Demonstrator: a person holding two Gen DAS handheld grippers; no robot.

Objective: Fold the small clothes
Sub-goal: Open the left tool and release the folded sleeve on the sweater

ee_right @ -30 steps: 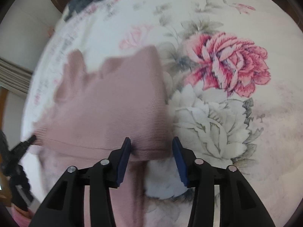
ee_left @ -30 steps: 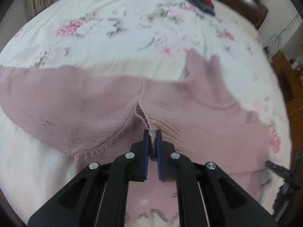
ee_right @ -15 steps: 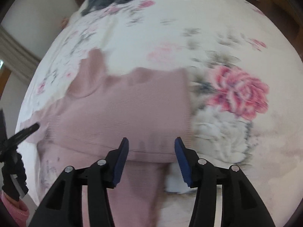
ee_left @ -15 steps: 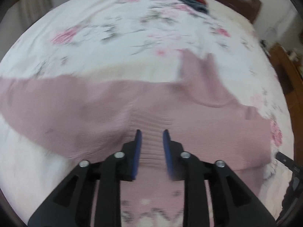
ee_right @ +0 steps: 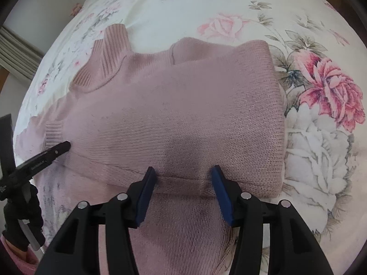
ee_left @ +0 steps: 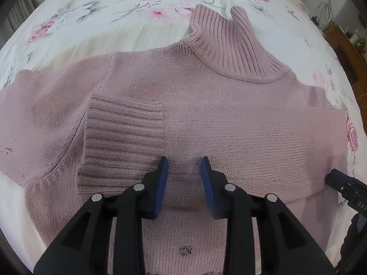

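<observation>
Floral bedsheet (ee_right: 321,137) under pink knitted turtleneck sweater (ee_left: 229,114) — sleeves folded across; left tool (ee_left: 184,163) and right tool (ee_right: 182,174) both released, hovering.

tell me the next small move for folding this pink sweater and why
Probably bring in the other sleeve. The pink turtleneck sweater lies flat on the floral bedsheet, one sleeve already folded across the chest with its ribbed cuff near the middle. Both the left gripper and the right gripper are open and empty, so either can go pinch the unfolded sleeve.
</observation>
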